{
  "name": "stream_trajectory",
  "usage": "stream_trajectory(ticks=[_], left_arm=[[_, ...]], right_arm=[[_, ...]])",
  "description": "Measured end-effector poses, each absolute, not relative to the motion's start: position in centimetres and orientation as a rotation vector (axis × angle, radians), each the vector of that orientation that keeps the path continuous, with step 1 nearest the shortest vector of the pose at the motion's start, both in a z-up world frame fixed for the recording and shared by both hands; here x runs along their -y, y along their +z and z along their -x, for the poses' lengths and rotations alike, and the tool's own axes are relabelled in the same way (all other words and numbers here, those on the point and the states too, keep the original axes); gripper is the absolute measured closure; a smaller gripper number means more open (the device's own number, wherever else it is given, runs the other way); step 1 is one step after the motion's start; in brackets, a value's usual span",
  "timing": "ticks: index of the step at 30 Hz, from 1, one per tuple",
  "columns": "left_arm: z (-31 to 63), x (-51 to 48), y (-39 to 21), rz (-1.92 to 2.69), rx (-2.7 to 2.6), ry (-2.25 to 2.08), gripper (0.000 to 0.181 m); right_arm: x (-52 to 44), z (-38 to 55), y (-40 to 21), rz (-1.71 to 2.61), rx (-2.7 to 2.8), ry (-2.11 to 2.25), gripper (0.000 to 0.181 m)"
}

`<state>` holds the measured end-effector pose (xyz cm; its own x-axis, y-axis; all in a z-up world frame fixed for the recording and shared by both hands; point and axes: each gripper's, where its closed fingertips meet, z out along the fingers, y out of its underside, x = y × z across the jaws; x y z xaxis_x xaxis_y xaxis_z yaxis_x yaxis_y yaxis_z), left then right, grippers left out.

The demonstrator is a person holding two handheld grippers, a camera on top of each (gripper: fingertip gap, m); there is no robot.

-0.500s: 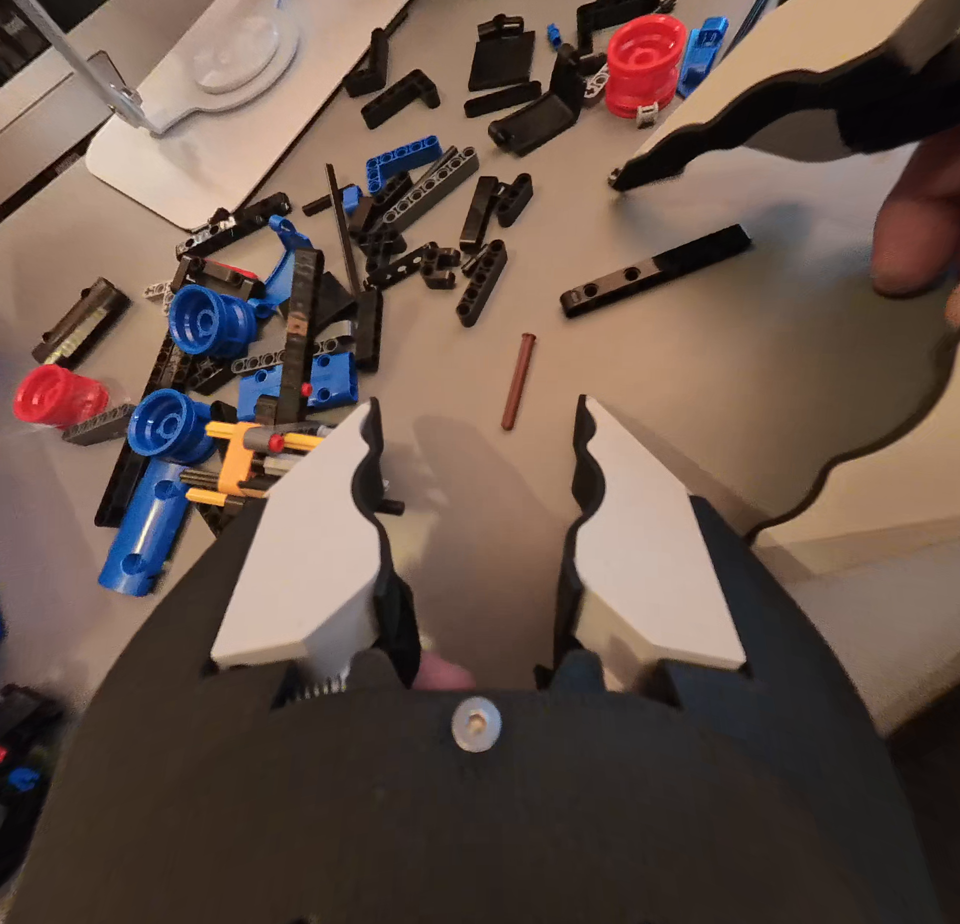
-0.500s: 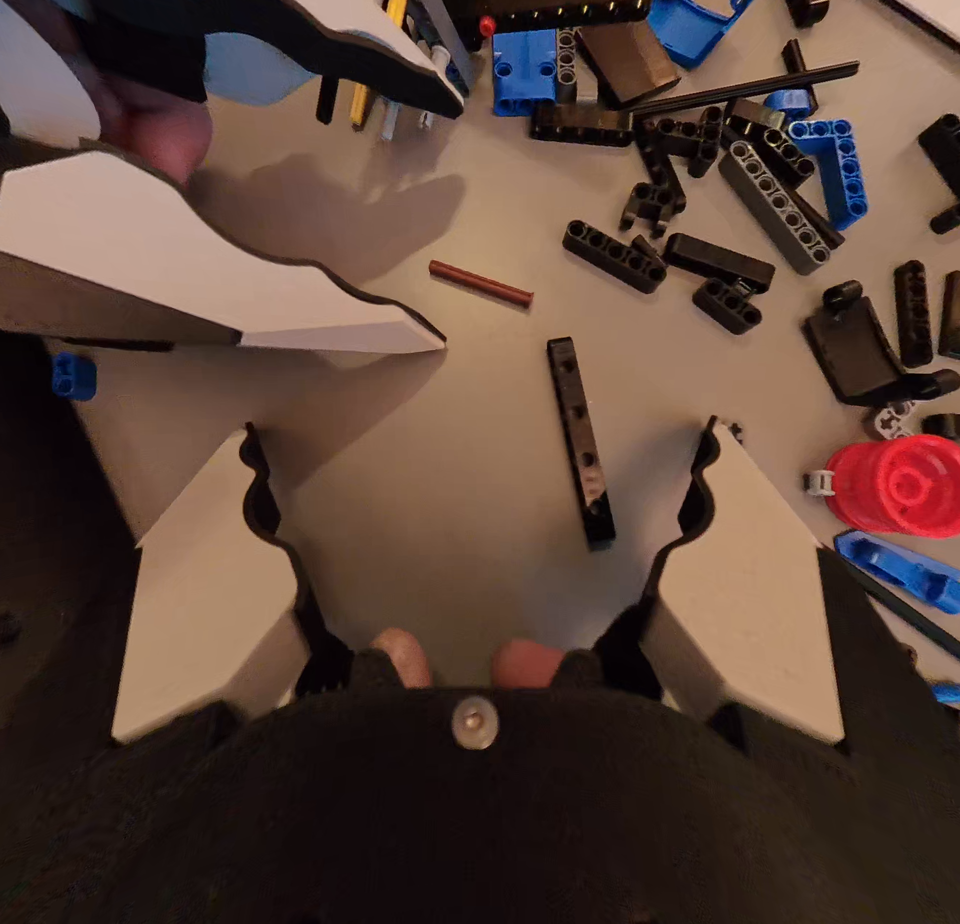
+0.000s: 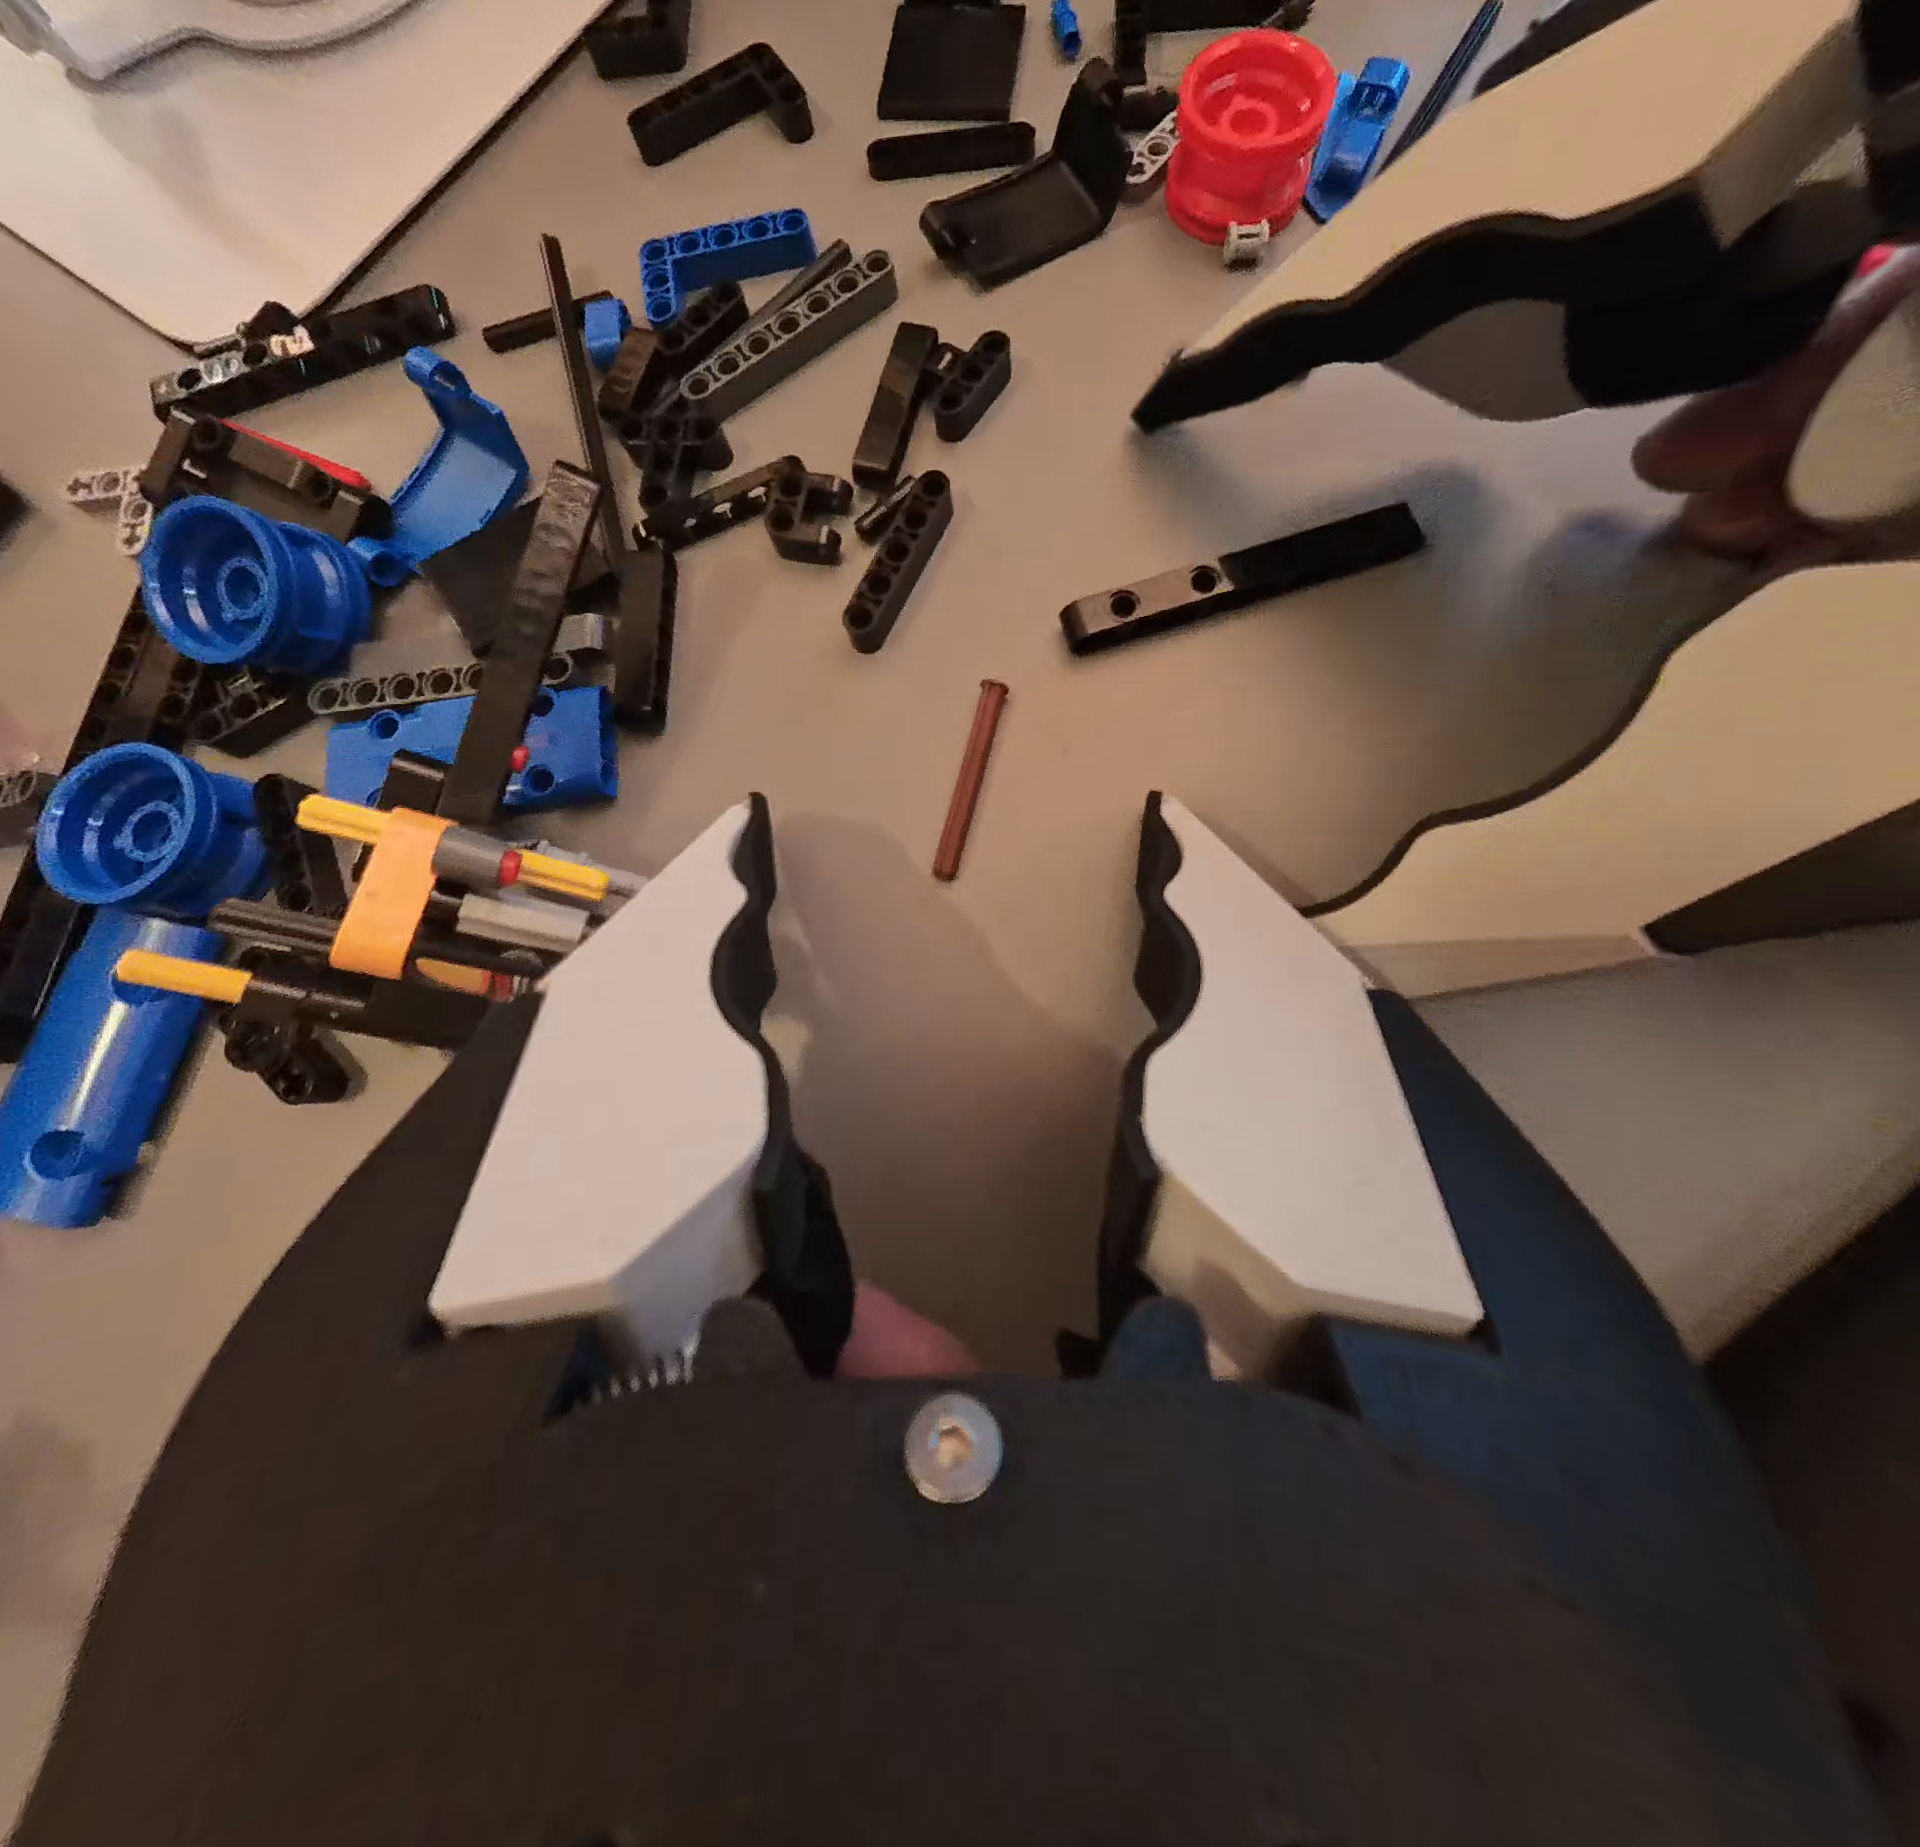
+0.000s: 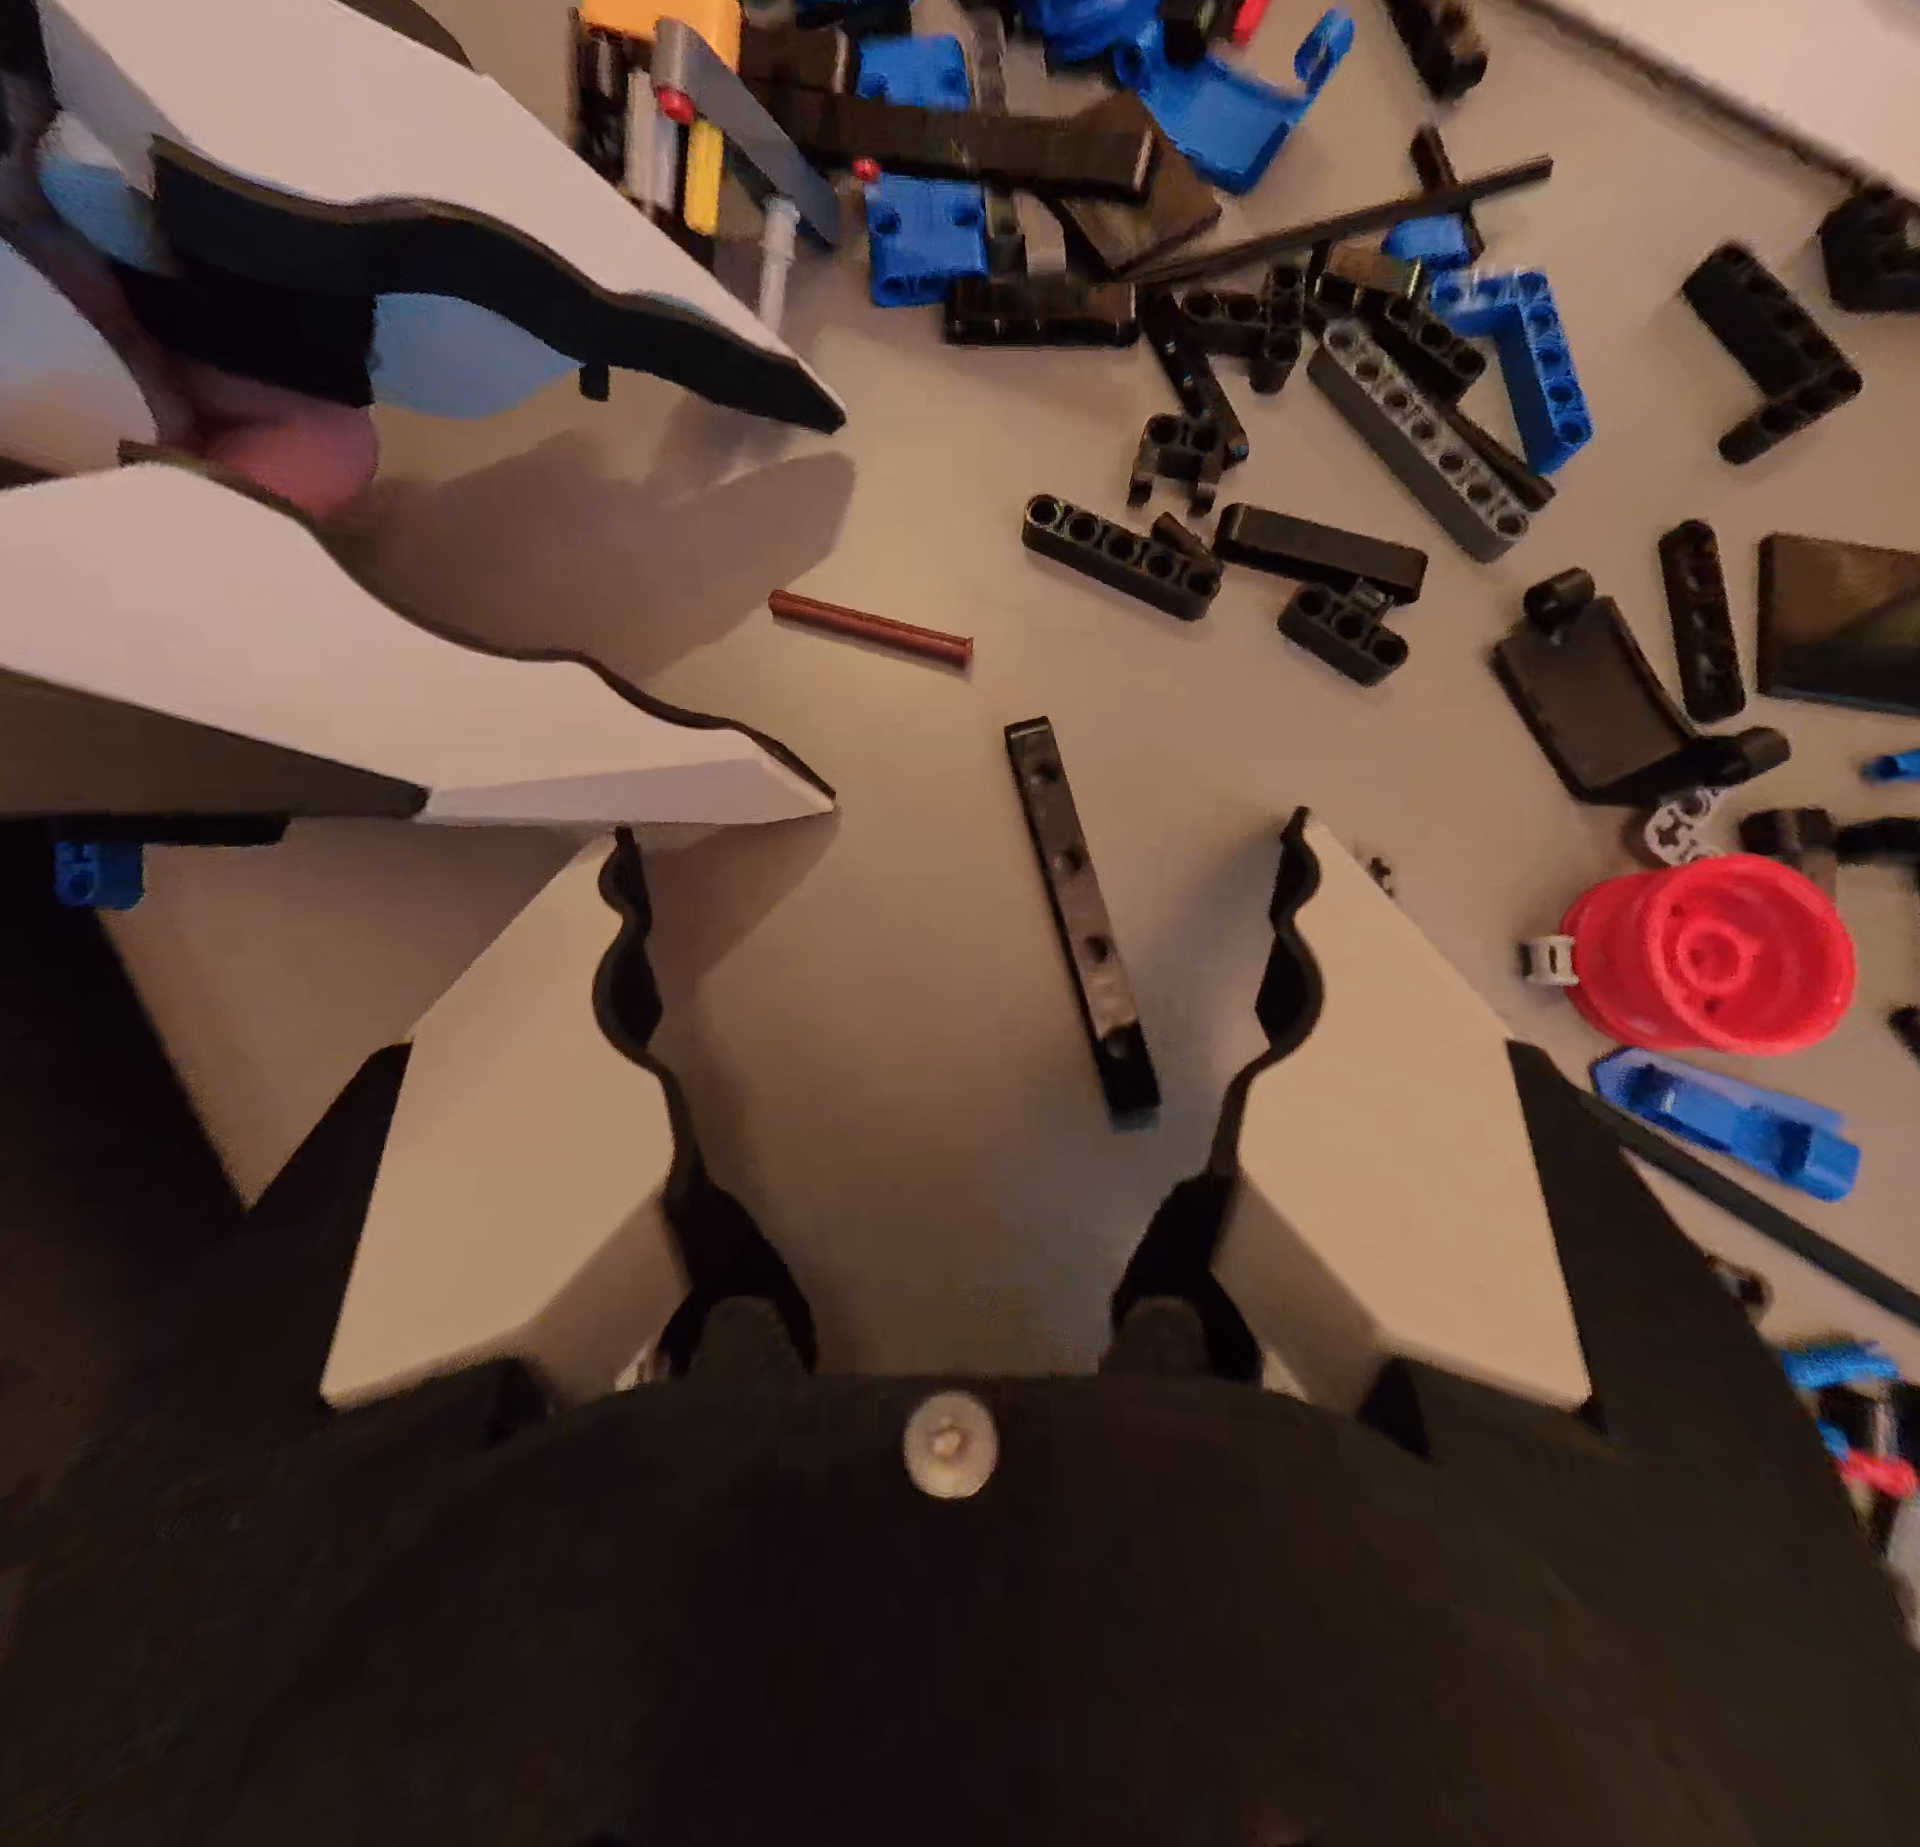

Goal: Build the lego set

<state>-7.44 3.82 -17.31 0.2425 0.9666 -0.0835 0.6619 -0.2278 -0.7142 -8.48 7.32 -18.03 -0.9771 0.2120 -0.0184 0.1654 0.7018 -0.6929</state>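
Both tongs stood wide open and empty: the left tongs [image 3: 951, 821] near the brown axle [image 3: 968, 779], the right tongs [image 4: 961, 841] straddling the flat black beam [image 4: 1081, 919] on the table [image 4: 914, 1174]. Risk: the thin beam could skid or pivot when pinched, and the axle could roll away

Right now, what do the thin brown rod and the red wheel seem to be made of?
The brown rod looks like hard moulded plastic with a dull finish: even colour, no metallic glint, a small flared end. The red wheel also looks like moulded plastic, slightly glossy: soft highlights on its ridges and uniform bright red throughout. Both are judged by look alone.
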Motion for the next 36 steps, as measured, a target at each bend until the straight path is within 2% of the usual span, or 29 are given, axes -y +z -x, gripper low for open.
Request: stream_trajectory(ticks=[3,12,19,21,24,36], left_arm=[[7.5,-3.6,-17.3,1.963,1.482,0.743,0.106],[7.8,-2.5,-17.3,1.921,1.556,0.777,0.12],[8.1,-3.0,-17.3,1.916,1.543,0.751,0.115],[8.1,-3.0,-17.4,1.908,1.547,0.732,0.115],[8.2,-3.3,-17.4,1.913,1.536,0.717,0.115],[8.3,-3.4,-17.5,1.911,1.535,0.708,0.112]], right_arm=[[-7.2,8.4,-18.0,0.294,2.823,1.186,0.062],[-7.2,8.5,-18.0,0.305,2.824,1.185,0.062],[-7.1,8.4,-18.0,0.302,2.823,1.183,0.06],[-6.7,8.3,-18.2,0.291,2.83,1.177,0.051],[-6.1,7.9,-18.6,0.236,2.862,1.146,0.026],[-5.8,8.1,-18.7,0.229,2.874,1.142,0.025]])
